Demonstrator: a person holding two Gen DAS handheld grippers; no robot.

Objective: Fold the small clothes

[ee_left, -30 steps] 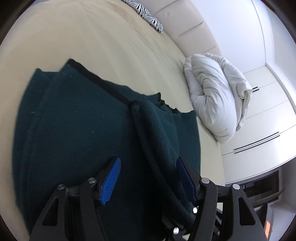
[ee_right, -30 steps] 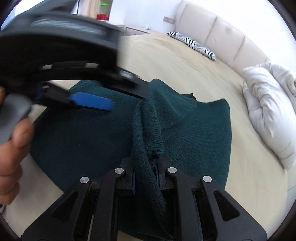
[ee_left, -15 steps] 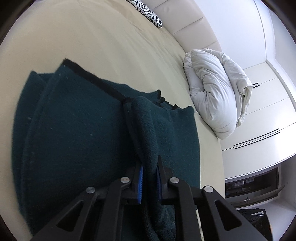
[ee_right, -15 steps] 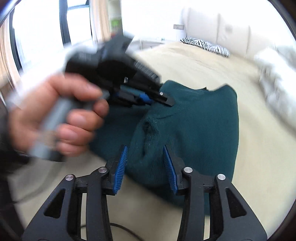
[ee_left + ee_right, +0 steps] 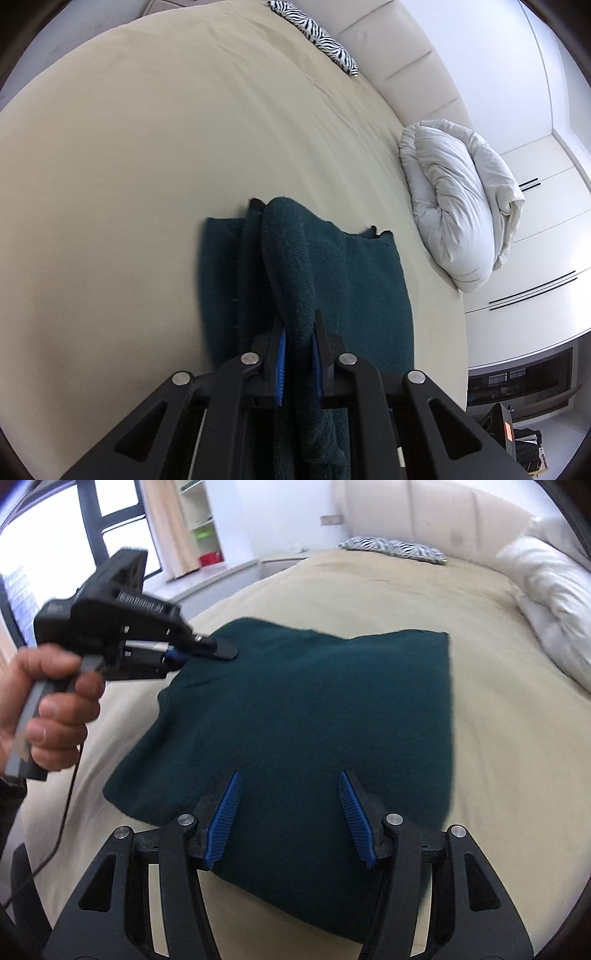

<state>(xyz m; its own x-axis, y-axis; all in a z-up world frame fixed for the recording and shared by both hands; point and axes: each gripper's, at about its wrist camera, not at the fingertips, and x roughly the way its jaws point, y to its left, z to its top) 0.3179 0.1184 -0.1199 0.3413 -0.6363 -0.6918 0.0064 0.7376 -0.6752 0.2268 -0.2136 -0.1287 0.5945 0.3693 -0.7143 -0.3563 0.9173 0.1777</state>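
Observation:
A dark green knitted garment [image 5: 314, 720] lies folded on the beige bed [image 5: 498, 757]. My left gripper [image 5: 298, 332] is shut on a raised fold of the garment [image 5: 291, 258], lifting that edge off the bed. It also shows in the right wrist view [image 5: 221, 651], at the garment's far left corner, held by a hand. My right gripper [image 5: 290, 819] is open and empty, hovering over the garment's near edge, with blue pads [image 5: 225, 816] spread wide.
A rumpled white duvet [image 5: 461, 214] lies at the right of the bed. A zebra-print pillow [image 5: 321, 38] sits by the cream headboard [image 5: 406, 62]. White wardrobes [image 5: 535, 258] stand right. A window and shelves [image 5: 199, 535] are at left.
My left gripper closed on the garment's fold and lifted it. My right gripper let go of the fold, opened and drew back towards the near edge. The garment now lies flatter.

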